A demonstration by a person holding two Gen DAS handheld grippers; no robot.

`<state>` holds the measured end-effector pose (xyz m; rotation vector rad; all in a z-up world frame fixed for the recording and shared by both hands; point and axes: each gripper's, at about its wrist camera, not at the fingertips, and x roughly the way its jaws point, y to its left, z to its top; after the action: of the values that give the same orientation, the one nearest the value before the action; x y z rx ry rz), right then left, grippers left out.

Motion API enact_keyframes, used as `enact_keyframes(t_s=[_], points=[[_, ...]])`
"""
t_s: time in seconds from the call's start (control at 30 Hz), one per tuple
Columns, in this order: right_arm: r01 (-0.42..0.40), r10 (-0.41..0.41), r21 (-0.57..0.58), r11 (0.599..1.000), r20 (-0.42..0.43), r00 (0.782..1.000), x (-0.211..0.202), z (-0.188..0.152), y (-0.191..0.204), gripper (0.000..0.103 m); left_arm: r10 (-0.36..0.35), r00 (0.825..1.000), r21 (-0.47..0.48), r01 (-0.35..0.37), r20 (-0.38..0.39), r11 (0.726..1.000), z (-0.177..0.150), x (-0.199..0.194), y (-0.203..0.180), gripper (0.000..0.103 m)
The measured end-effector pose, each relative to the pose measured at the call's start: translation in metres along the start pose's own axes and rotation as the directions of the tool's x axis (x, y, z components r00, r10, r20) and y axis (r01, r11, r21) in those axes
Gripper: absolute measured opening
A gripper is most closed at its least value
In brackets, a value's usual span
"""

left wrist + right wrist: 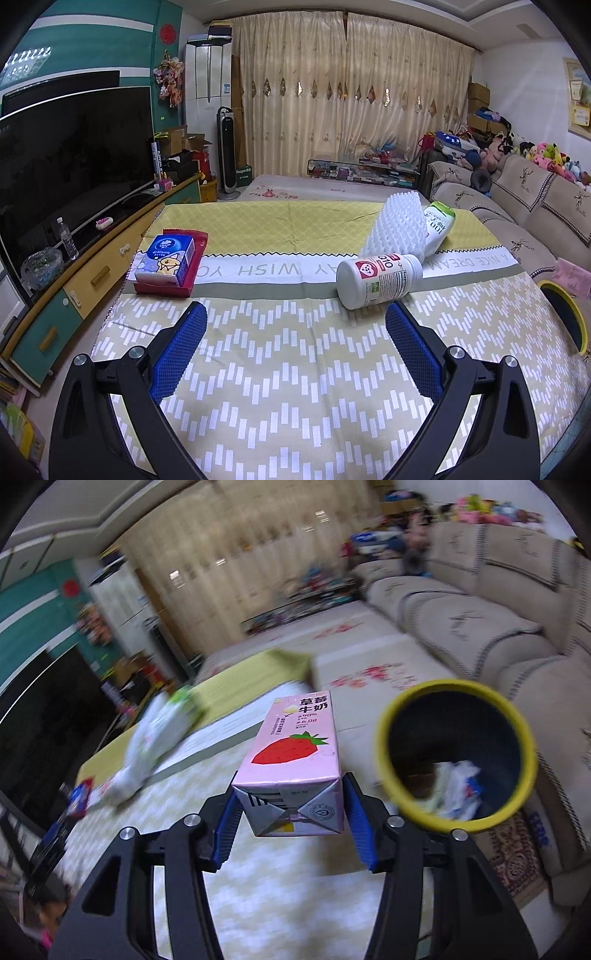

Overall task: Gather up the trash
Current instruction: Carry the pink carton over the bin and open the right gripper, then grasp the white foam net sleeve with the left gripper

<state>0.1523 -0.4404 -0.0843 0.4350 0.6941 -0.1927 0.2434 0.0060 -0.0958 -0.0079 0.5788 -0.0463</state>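
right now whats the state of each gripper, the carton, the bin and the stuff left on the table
left gripper: open, empty, over the tablecloth
right gripper: shut on the strawberry milk carton
strawberry milk carton: held lengthwise, off the table
trash bin: yellow rim, open, some trash already inside
white bottle: lying on its side
green-capped bottle: lying on its side
tissue pack: resting on the red packet

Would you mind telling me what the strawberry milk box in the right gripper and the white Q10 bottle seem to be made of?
The strawberry milk box looks like coated paperboard: printed matte faces and folded, silvery triangular end flaps. The white Q10 bottle looks like smooth opaque plastic with a soft sheen and a stuck-on paper or film label.
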Motion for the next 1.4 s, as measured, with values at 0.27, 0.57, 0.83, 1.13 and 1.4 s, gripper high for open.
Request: enact_keyframes(t_s=[0.27, 0.57, 0.83, 1.13, 1.4], points=[[0.222, -0.220, 0.097, 0.970, -0.033, 0.975, 0.030, 0.015, -0.087, 0.050, -0.022, 0.999, -0.016, 0.021, -0.026, 1.000, 0.000, 0.004, 0.000, 0.096], [0.312, -0.300, 0.123, 0.942, -0.103, 0.948, 0.068, 0.019, -0.119, 0.065, -0.070, 0.994, 0.041, 0.074, -0.078, 0.996, 0.019, 0.006, -0.023, 0.096], [0.305, -0.299, 0.094, 0.948, -0.073, 0.951, 0.061, 0.015, -0.106, 0.068, -0.195, 0.974, 0.091, 0.205, -0.113, 0.974, 0.071, 0.021, -0.060, 0.096], [0.261, -0.255, 0.117, 0.958, -0.064, 0.965, 0.046, 0.014, -0.106, 0.069, -0.194, 0.945, 0.176, 0.244, -0.262, 0.954, 0.099, 0.086, -0.103, 0.093], [0.262, -0.254, 0.126, 0.957, -0.075, 0.964, 0.044, 0.012, -0.112, 0.069, -0.161, 0.920, 0.239, 0.257, -0.358, 0.937, 0.102, 0.133, -0.120, 0.079]])
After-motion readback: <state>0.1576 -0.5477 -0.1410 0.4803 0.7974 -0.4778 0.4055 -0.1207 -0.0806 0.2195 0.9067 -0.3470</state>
